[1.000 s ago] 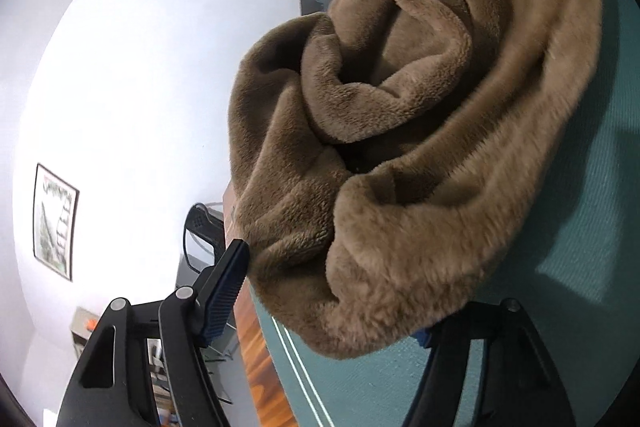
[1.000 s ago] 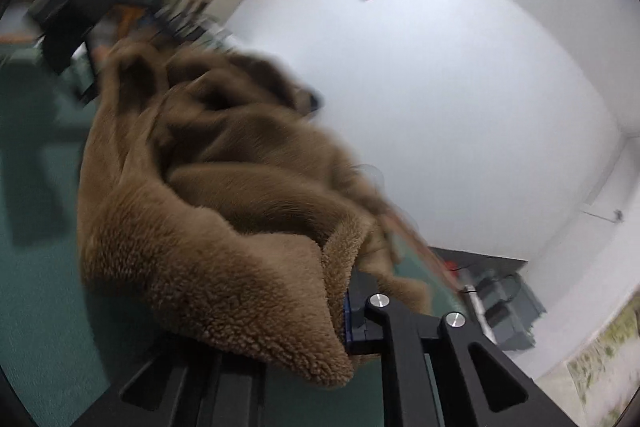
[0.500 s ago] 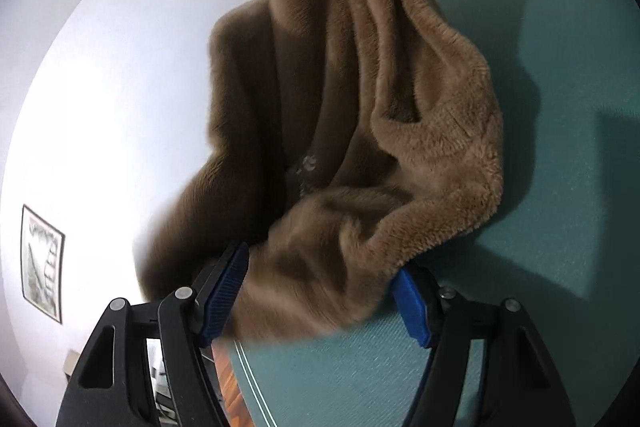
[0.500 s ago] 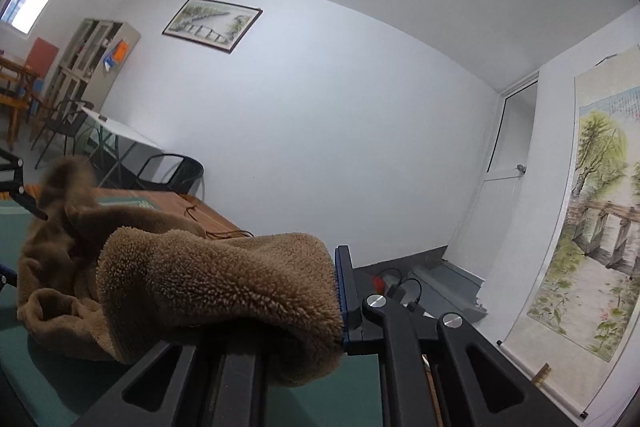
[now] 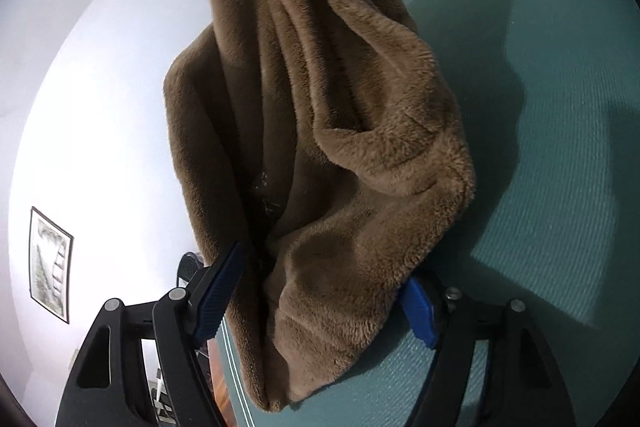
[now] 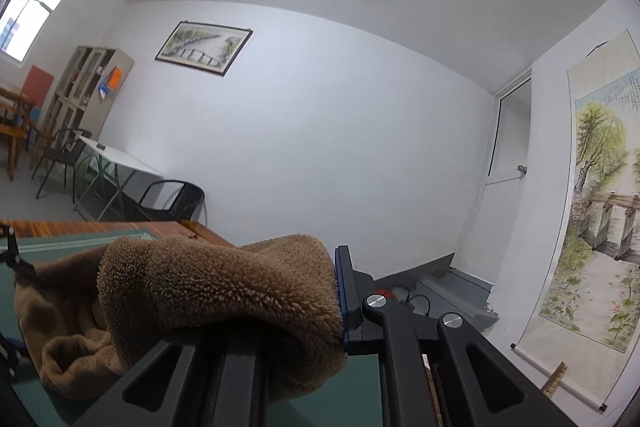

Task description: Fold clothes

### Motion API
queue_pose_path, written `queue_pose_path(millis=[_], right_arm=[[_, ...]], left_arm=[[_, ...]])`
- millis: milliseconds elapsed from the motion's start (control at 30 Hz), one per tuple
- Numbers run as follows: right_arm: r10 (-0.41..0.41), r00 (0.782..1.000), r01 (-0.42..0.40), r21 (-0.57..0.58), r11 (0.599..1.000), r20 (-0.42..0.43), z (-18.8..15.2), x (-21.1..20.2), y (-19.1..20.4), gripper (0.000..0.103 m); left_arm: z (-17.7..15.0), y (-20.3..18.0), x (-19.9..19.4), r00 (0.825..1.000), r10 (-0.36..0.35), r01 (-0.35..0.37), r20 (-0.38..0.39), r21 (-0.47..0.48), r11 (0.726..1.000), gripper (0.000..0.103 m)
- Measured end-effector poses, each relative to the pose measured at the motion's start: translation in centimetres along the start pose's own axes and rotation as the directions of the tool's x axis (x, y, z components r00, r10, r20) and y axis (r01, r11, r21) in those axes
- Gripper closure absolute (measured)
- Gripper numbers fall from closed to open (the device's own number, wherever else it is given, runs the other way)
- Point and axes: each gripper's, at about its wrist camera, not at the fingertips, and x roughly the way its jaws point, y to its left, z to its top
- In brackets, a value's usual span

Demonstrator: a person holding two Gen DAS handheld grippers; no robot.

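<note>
Now we lift the brown fleece garment, both jaws clenched on its edge; we spread grips apart above the table.

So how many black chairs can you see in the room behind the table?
2. One black chair sits just beyond the wooden table edge; the other black chair stands further left beside the white folding table. Others may be hidden behind the brown fleece garment.
</note>
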Motion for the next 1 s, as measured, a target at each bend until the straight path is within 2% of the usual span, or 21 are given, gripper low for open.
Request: queue_pose_path(millis=[33,67,100,167,200,267,300,367,400,467,533,567,600,633,667,700,733,800,867,933,1000], right_arm=[[0.002,1.000,-0.002,0.010,1.000,0.005,0.2,0.2,-0.1,0.091],[0.003,1.000,-0.004,0.020,1.000,0.009,0.4,0.3,-0.1,0.091],[0.006,1.000,-0.007,0.035,0.999,0.010,0.6,0.4,-0.2,0.091],[0.009,1.000,-0.009,0.066,0.998,0.010,0.9,0.5,-0.6,0.091],[0.008,1.000,-0.009,0.082,0.997,0.010,1.1,0.6,-0.9,0.091],[-0.001,1.000,0.000,0.116,0.993,0.008,1.2,0.6,-1.8,0.091],[-0.009,1.000,0.008,0.133,0.991,0.006,1.3,0.5,-2.4,0.091],[-0.024,1.000,0.023,0.170,0.985,0.002,1.5,0.4,-3.6,0.091],[-0.030,1.000,0.030,0.197,0.980,-0.001,1.7,0.5,-4.3,0.091],[-0.039,0.999,0.039,0.272,0.962,-0.003,2.1,0.5,-6.2,0.091],[-0.046,0.999,0.044,0.347,0.937,-0.001,2.7,0.4,-8.1,0.091],[-0.053,0.999,0.044,0.364,0.930,0.013,3.3,0.1,-8.7,0.091],[-0.060,0.998,0.045,0.381,0.923,0.027,3.8,-0.3,-9.3,0.091],[-0.069,0.997,0.047,0.391,0.919,0.042,4.5,-0.7,-9.7,0.091],[-0.089,0.994,0.057,0.373,0.926,0.069,5.6,-1.3,-9.7,0.091],[-0.109,0.989,0.068,0.351,0.934,0.099,6.7,-2.1,-9.6,0.091],[-0.132,0.982,0.082,0.329,0.941,0.133,7.9,-2.9,-9.6,0.091],[-0.167,0.966,0.102,0.306,0.947,0.196,10.6,-4.4,-10.0,0.091],[-0.191,0.950,0.110,0.309,0.945,0.246,13.3,-5.8,-11.0,0.091],[-0.229,0.929,0.130,0.322,0.938,0.292,15.7,-7.2,-12.2,0.091],[-0.273,0.901,0.157,0.332,0.930,0.338,17.8,-8.8,-13.3,0.091]], left_arm=[[0.2,0.2,0.4,1.000,-0.011,0.011,-0.014,-0.024,1.000,0.027],[0.3,0.2,0.8,0.999,-0.027,0.025,-0.033,-0.048,0.999,0.037],[0.6,0.1,1.3,0.998,-0.041,0.038,-0.053,-0.062,0.997,0.059],[1.1,-0.1,2.2,0.995,-0.034,0.026,-0.090,-0.085,0.996,0.084],[1.3,0.1,2.5,0.995,-0.023,0.012,-0.098,-0.109,0.994,0.086],[1.9,1.7,2.1,0.997,-0.014,-0.003,-0.080,-0.205,0.979,0.088],[2.1,3.2,1.5,0.998,-0.005,-0.011,-0.059,-0.275,0.961,0.089],[2.5,7.1,-0.5,1.000,0.027,-0.029,-0.011,-0.436,0.899,0.090],[2.6,9.2,-1.7,0.999,0.045,-0.031,0.016,-0.516,0.856,0.091],[2.9,13.6,-4.5,0.992,0.095,-0.020,0.077,-0.663,0.749,0.091],[2.8,17.6,-7.5,0.978,0.169,-0.018,0.120,-0.763,0.646,0.091],[1.7,18.7,-9.9,0.967,0.216,-0.027,0.132,-0.793,0.609,0.091],[1.5,19.4,-11.3,0.956,0.256,-0.035,0.145,-0.807,0.589,0.091],[2.2,20.0,-12.0,0.944,0.289,-0.043,0.159,-0.810,0.584,0.091],[1.6,18.8,-14.0,0.931,0.322,-0.049,0.174,-0.813,0.580,0.091],[2.6,20.3,-15.6,0.918,0.347,-0.049,0.191,-0.815,0.577,0.091],[4.4,23.3,-16.4,0.907,0.365,-0.041,0.210,-0.819,0.572,0.091],[5.3,26.5,-19.1,0.886,0.394,-0.016,0.244,-0.834,0.552,0.091],[1.1,27.7,-21.7,0.866,0.416,0.024,0.277,-0.855,0.518,0.091],[1.5,26.4,-24.9,0.843,0.435,0.075,0.316,-0.871,0.486,0.091],[1.8,26.4,-28.6,0.814,0.453,0.126,0.362,-0.873,0.471,0.091]])
